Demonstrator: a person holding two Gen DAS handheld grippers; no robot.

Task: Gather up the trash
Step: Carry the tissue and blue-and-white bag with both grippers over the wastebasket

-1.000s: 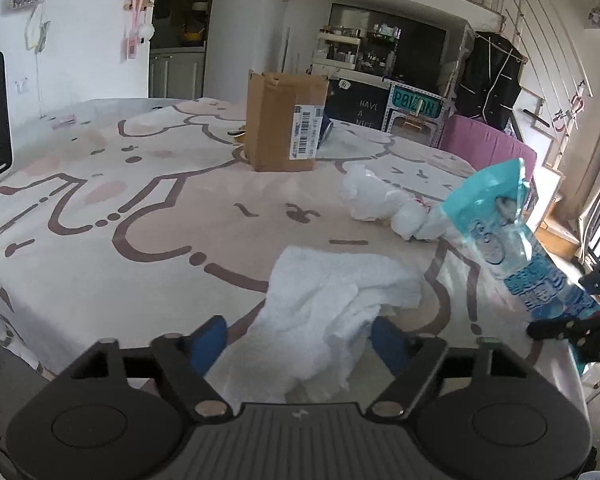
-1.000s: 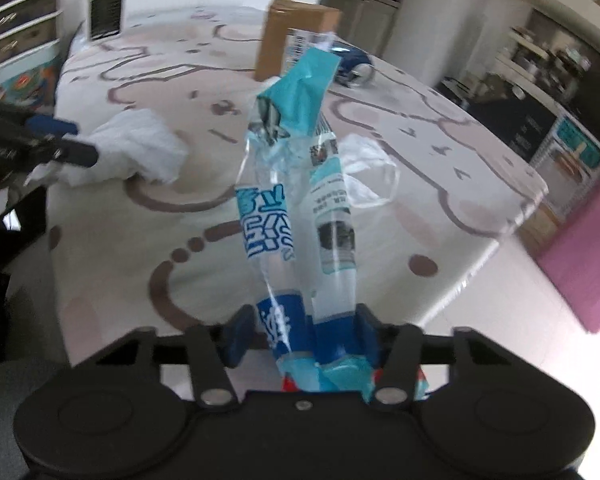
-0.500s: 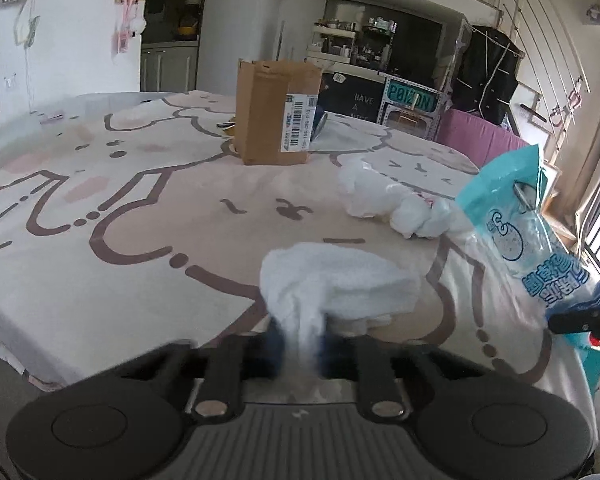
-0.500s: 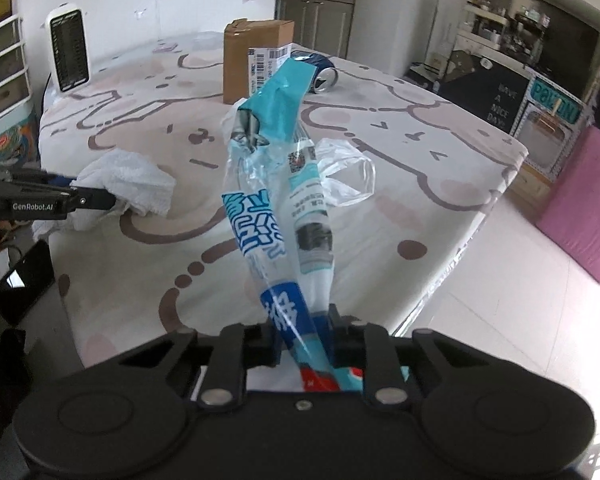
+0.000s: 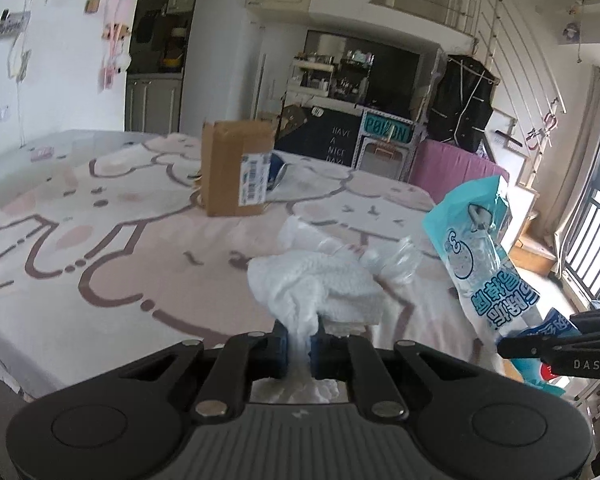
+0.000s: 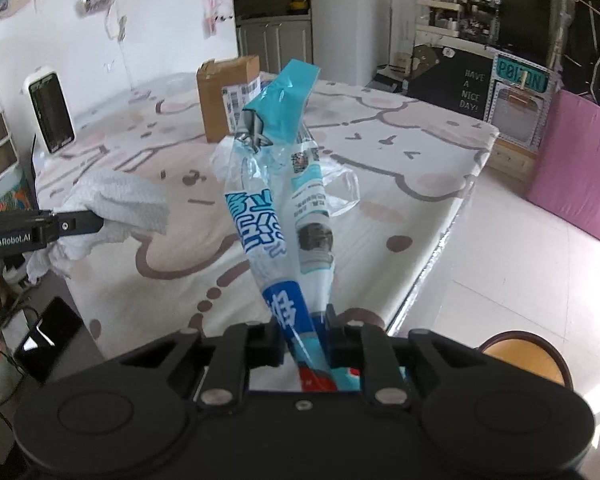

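A crumpled white paper towel [image 5: 316, 284] hangs just above the cartoon-print table [image 5: 100, 240], and my left gripper [image 5: 299, 340] is shut on its near end. The right wrist view shows the same towel [image 6: 120, 200] at the left with the left gripper [image 6: 88, 222] on it. A long blue and clear plastic wrapper [image 6: 276, 184] stands up from my right gripper [image 6: 303, 336], whose jaws are closing with the wrapper's lower end pinched between the pads. In the left wrist view that wrapper [image 5: 480, 264] is at the right. A clear plastic bag [image 5: 392, 260] lies on the table behind the towel.
A cardboard box [image 5: 236, 172] with a barcode label stands mid-table, a dark blue object behind it. A white heater [image 6: 50, 116] sits at the table's far left. Beyond the table's right edge are tiled floor, a pink block [image 6: 580, 168] and a round stool [image 6: 524, 356].
The left jaws closed on the paper towel and lifted it off the table. The right jaws narrowed onto the wrapper, and the right gripper rolled and rose slightly.
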